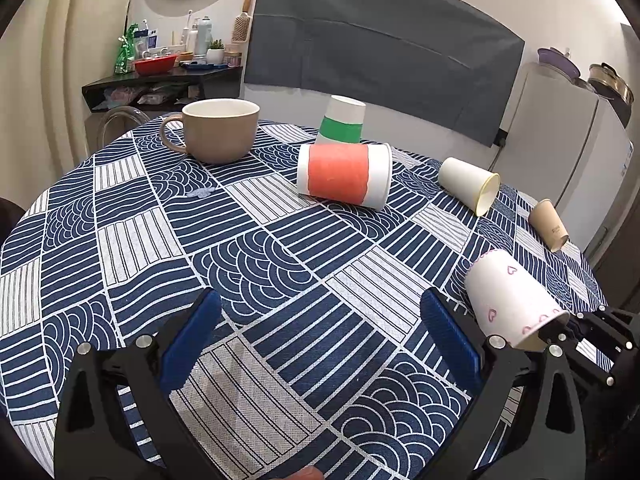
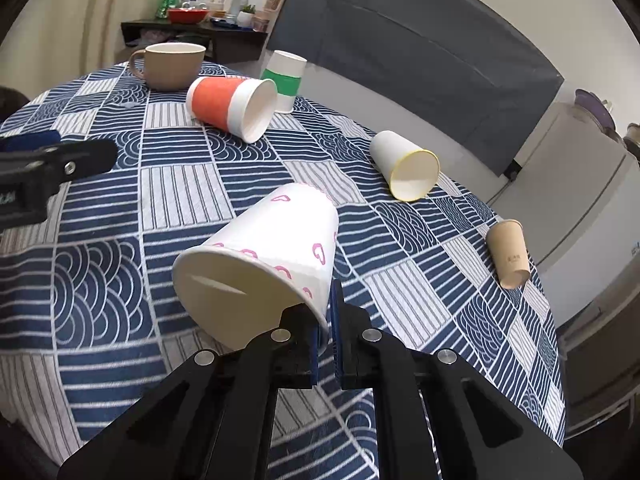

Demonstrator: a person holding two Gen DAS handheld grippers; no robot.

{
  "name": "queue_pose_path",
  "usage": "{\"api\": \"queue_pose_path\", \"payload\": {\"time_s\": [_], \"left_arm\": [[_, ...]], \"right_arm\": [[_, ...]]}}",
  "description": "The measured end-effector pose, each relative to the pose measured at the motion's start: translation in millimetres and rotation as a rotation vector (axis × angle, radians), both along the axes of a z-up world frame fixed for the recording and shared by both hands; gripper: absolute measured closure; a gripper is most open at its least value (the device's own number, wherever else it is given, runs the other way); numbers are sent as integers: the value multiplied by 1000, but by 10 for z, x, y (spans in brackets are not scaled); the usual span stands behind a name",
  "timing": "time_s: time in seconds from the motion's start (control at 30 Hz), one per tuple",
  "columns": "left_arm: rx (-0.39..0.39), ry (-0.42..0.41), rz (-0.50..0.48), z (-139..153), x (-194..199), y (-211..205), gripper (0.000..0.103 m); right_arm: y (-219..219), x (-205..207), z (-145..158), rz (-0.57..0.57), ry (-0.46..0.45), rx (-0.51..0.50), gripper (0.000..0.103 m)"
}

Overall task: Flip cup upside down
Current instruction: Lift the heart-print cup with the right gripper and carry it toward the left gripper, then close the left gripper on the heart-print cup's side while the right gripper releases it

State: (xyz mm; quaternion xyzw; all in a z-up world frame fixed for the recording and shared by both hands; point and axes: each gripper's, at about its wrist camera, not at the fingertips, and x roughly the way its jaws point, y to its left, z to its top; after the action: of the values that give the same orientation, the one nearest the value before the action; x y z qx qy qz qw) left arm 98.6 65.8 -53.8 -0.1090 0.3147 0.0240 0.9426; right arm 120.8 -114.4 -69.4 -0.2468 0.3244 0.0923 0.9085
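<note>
Right tongs (image 2: 326, 334) pinch the rim of a white heart-printed paper cup (image 2: 272, 256), tilted above the blue-and-white patterned round surface (image 1: 280, 280); left tongs (image 1: 320, 328) spread wide.

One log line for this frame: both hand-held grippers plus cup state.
right hand-held gripper: shut on heart cup rim | cup: tilted, mouth toward camera, not yet inverted | left hand-held gripper: open, empty

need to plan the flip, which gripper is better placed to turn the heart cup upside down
Right. The right gripper is already shut on the rim of the heart cup, holding it tilted over the table. The left gripper is open, holds nothing, and sits off to the side.
</note>
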Motion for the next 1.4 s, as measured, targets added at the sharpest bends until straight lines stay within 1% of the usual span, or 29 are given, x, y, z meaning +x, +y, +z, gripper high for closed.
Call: {"api": "queue_pose_path", "payload": {"time_s": [0.1, 0.13, 0.2, 0.23, 0.27, 0.3, 0.43, 0.53, 0.6, 0.67, 0.73, 0.8, 0.83, 0.9, 0.93, 1.03, 1.1, 1.17, 1.23, 1.3, 1.4], "left_arm": [[13, 16, -12, -11, 26, -25, 6], [22, 24, -9, -15, 37, -36, 6], [28, 30, -8, -20, 48, -42, 6], [28, 30, -8, -23, 47, -38, 6], [27, 31, -8, -24, 47, -35, 6], [25, 31, -10, -24, 53, -40, 6], [3, 61, -30, -31, 80, -76, 6], [-8, 91, -48, 68, 113, -162, 6], [-12, 98, -77, 200, 141, -234, 6], [-18, 123, -101, 301, 213, -294, 6], [-10, 160, -139, 415, 338, -404, 6], [2, 190, -165, 470, 437, -496, 6], [-7, 224, -194, 491, 527, -567, 6], [-2, 277, -205, 478, 627, -654, 6], [13, 311, -212, 457, 697, -731, 6], [28, 393, -236, 341, 841, -882, 6], [17, 447, -254, 249, 927, -943, 5], [-33, 493, -269, 205, 1014, -974, 5], [-52, 526, -262, 192, 1083, -990, 6], [-57, 555, -254, 185, 1139, -1017, 6], [-62, 595, -269, 163, 1206, -1100, 6]], "right_arm": [[-23, -57, -11, -6, -24, -18, 95], [-34, -61, -20, -9, -22, -23, 93], [-45, -81, -41, -1, -11, -18, 72], [-50, -103, -40, 3, -14, -13, 45], [-62, -151, -25, 16, -30, 1, 24], [-74, -193, -8, 30, -39, 17, 21], [-154, -272, 24, 47, -24, 46, 18], [-243, -329, 22, 56, -1, 74, 17], [-353, -397, 40, 82, 30, 131, 17], [-443, -445, 55, 117, 63, 186, 17], [-524, -493, 80, 128, 72, 220, 17], [-640, -522, 129, 132, 77, 257, 17], [-693, -532, 155, 133, 75, 271, 16], [-816, -542, 213, 124, 58, 288, 16], [-888, -540, 241, 113, 45, 292, 15], [-1043, -481, 267, 93, 34, 304, 14], [-1175, -411, 245, 82, 50, 342, 14], [-1304, -310, 199, 57, 73, 379, 13], [-1419, -211, 138, 25, 100, 413, 13], [-1511, -145, 94, 1, 116, 439, 13], [-1641, -53, 43, -35, 136, 473, 13]]}}
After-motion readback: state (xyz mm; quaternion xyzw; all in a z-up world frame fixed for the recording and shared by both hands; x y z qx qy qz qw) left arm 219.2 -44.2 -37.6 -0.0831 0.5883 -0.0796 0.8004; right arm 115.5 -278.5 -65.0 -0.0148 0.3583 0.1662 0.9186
